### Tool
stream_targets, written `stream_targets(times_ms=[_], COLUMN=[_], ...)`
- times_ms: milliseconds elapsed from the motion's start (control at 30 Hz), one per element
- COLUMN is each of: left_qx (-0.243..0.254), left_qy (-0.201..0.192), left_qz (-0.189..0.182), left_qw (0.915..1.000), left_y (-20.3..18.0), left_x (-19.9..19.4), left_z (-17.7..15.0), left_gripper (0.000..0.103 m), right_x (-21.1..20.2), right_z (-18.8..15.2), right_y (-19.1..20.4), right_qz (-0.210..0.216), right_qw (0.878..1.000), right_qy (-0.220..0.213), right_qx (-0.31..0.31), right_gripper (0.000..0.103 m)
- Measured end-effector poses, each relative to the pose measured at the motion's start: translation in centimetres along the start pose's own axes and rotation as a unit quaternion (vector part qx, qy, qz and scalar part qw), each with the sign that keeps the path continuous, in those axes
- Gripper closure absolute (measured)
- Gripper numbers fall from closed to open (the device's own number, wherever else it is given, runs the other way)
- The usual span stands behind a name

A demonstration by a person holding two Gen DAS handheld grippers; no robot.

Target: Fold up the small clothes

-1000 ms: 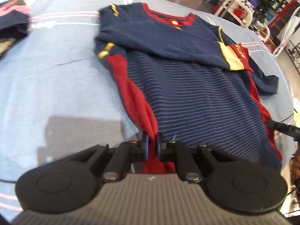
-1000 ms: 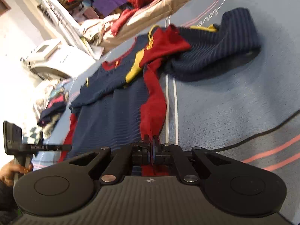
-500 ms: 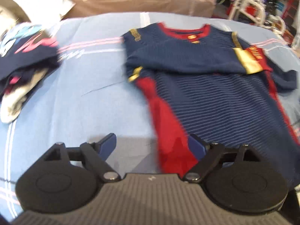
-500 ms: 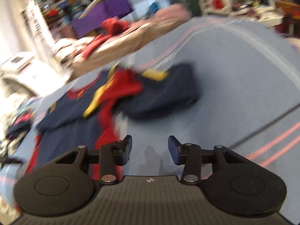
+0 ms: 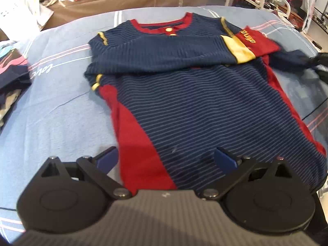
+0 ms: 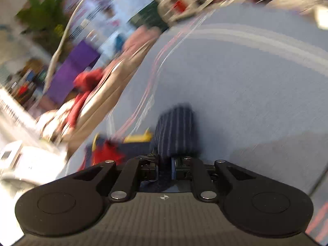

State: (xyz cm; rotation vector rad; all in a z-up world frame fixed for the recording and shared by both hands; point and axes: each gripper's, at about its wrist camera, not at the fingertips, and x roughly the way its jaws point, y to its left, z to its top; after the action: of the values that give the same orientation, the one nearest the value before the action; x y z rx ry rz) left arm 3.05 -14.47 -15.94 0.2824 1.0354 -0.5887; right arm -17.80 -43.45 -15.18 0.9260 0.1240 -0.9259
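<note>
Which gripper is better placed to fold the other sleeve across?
Right. The right gripper is shut on the navy striped sleeve of the shirt. The left gripper hangs open over the hem.

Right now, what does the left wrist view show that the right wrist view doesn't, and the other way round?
Left wrist only: the whole navy striped shirt spread flat, one sleeve folded across its chest, the open left gripper over its hem, and a pile of clothes at the left edge.
Right wrist only: the right gripper shut on the other sleeve, though blurred.
Both: the shirt and the blue sheet.
</note>
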Motion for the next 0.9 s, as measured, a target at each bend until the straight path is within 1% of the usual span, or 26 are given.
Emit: stream_targets(times_ms=[67,167,233,300,333,367,400,433,467,533,567,600,633,667,700,733,767,800,833,900], left_qx=[-0.018,-0.049,-0.061,-0.067,-0.068,-0.068,-0.068,-0.069,-0.070,-0.073,-0.073,-0.074,-0.074,-0.076,-0.078,-0.081,-0.083,-0.086,-0.090,-0.095], left_qy=[0.004,0.004,0.001,-0.005,-0.007,-0.008,-0.007,-0.006,-0.006,-0.004,-0.004,-0.004,-0.004,-0.004,-0.004,-0.004,-0.005,-0.005,-0.006,-0.013], left_qz=[-0.001,-0.006,-0.008,-0.012,-0.013,-0.012,-0.011,-0.010,-0.010,-0.012,-0.012,-0.012,-0.012,-0.010,-0.008,-0.006,-0.006,-0.006,-0.006,-0.009], left_qw=[0.9998,0.9988,0.9981,0.9977,0.9976,0.9976,0.9976,0.9976,0.9975,0.9973,0.9972,0.9972,0.9971,0.9971,0.9969,0.9967,0.9965,0.9962,0.9959,0.9953], left_y=[1.1,2.7,3.4,3.9,4.0,4.1,4.2,4.2,4.2,4.2,4.2,4.2,4.3,4.4,4.6,4.9,5.1,5.4,5.6,6.1], left_x=[0.2,0.2,0.0,-0.4,-0.6,-0.7,-0.8,-0.9,-0.9,-0.9,-0.9,-1.0,-1.1,-1.2,-1.2,-1.2,-1.3,-1.3,-1.4,-1.3], left_z=[-0.2,-0.2,-0.3,-0.4,-0.4,-0.5,-0.6,-0.7,-0.8,-0.9,-0.9,-1.0,-1.1,-1.2,-1.3,-1.3,-1.4,-1.4,-1.3,-1.1], left_gripper=[0.000,0.000,0.000,0.000,0.000,0.000,0.000,0.000,0.000,0.000,0.000,0.000,0.000,0.000,0.000,0.000,0.000,0.000,0.000,0.000], right_x=[-1.5,-2.3,-2.1,-1.1,-0.6,0.1,1.2,1.7,2.3,3.3,3.7,4.1,4.3,4.3,4.3,4.2,4.0,3.6,3.0,2.1], right_z=[1.9,4.1,4.8,4.8,4.6,4.0,3.3,1.6,-0.4,-5.8,-9.4,-12.4,-15.4,-18.1,-20.0,-21.4,-22.3,-22.5,-22.3,-20.8], right_y=[0.7,2.9,5.2,8.1,9.9,12.1,14.5,16.8,19.2,22.7,23.9,24.4,24.2,23.6,22.7,21.6,20.5,19.5,18.6,17.0], right_qz=[-0.009,-0.013,-0.013,-0.003,0.003,0.006,0.012,0.025,0.050,0.105,0.137,0.163,0.178,0.182,0.179,0.174,0.168,0.165,0.166,0.169], right_qw=[0.999,0.997,0.993,0.988,0.983,0.974,0.962,0.946,0.924,0.870,0.834,0.801,0.773,0.752,0.738,0.728,0.724,0.725,0.732,0.752], right_qy=[-0.030,-0.058,-0.077,-0.084,-0.090,-0.095,-0.097,-0.094,-0.078,-0.027,0.016,0.062,0.097,0.118,0.132,0.142,0.147,0.150,0.155,0.163], right_qx=[-0.008,-0.048,-0.084,-0.132,-0.163,-0.205,-0.255,-0.310,-0.372,-0.481,-0.534,-0.573,-0.601,-0.622,-0.637,-0.648,-0.653,-0.651,-0.643,-0.617], right_gripper=[0.085,0.086,0.087,0.087,0.087,0.087,0.087,0.087,0.087,0.087,0.087,0.087,0.089,0.088,0.082,0.068,0.057,0.040,0.033,0.033])
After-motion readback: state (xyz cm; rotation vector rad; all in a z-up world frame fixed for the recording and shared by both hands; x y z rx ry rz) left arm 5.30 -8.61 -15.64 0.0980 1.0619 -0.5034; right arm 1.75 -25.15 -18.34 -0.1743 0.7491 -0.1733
